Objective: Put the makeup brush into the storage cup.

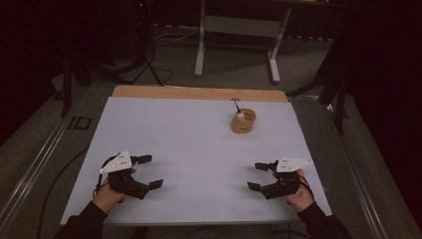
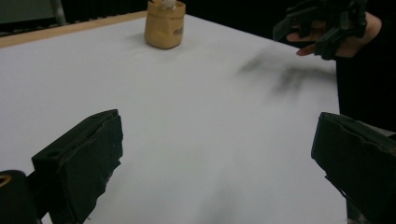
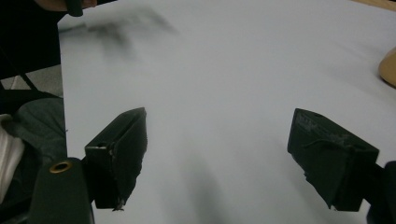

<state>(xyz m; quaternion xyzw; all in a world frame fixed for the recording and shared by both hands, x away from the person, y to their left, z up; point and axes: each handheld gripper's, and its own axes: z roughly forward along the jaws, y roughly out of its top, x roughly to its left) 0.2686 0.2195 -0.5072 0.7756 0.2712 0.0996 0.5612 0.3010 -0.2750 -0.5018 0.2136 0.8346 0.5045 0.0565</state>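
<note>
Both claws, left claw [image 1: 148, 172] and right claw [image 1: 256, 175], sat wide open near the bench [image 1: 189, 144] front edge, holding nothing. The little tan cup [image 1: 243, 121] with a stick poking out stood far back on the right, so a sloppy reach could've easily tipped it over.

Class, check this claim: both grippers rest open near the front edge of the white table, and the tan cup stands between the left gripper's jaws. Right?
Not quite. Both grippers are open, but the tan cup stands far off toward the back of the table, nearer the right gripper than the left gripper, as the high view shows.
</note>
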